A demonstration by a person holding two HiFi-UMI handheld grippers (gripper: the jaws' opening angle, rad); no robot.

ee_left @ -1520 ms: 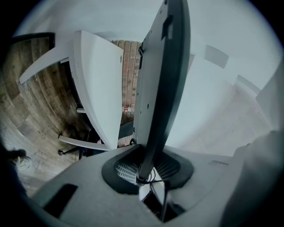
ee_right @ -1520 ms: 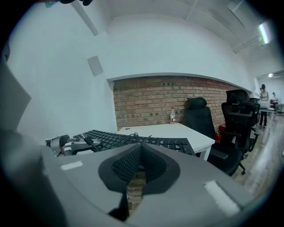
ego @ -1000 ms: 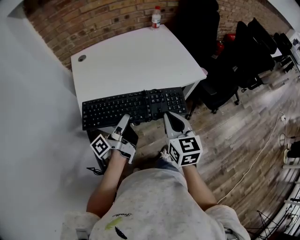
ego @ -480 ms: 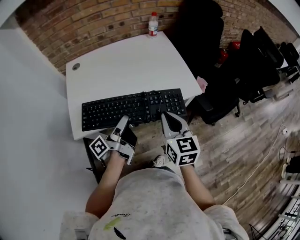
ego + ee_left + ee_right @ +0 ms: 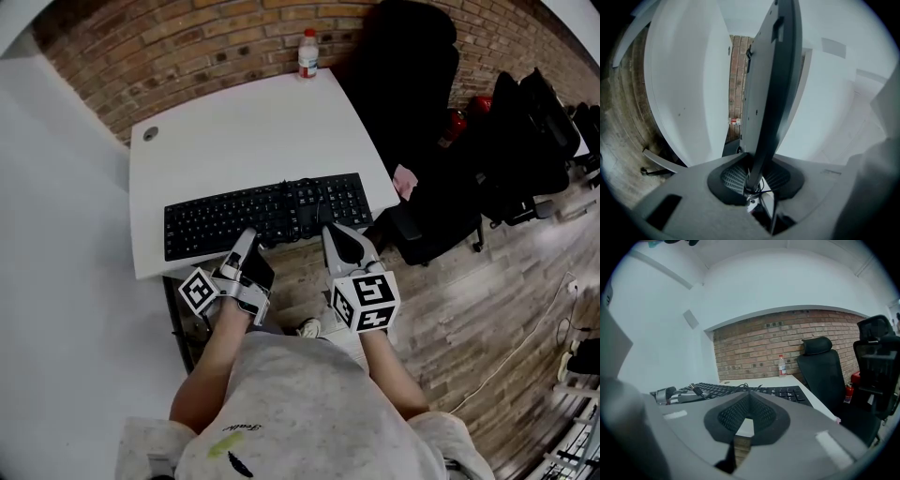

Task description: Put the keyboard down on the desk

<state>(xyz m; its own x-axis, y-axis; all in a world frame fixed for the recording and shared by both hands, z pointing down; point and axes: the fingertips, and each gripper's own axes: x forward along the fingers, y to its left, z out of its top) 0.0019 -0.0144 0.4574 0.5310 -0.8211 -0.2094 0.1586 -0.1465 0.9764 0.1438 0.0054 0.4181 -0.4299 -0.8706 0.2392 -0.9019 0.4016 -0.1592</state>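
Keyboard clamped at near edge by left gripper and right gripper, over desk front; bottle far, chair right.

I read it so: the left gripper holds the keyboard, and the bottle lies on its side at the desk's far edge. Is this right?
Nearly. The bottle stands upright, not on its side; the right gripper view shows it. The left gripper does hold the keyboard.

This is an office: a white rectangular desk stands against a red-brown brick wall, with a black computer keyboard at its near edge. Black high-backed swivel chairs crowd right of the desk on grey-brown wood-plank flooring (a clear plastic water bottle stands at the desk's far edge).
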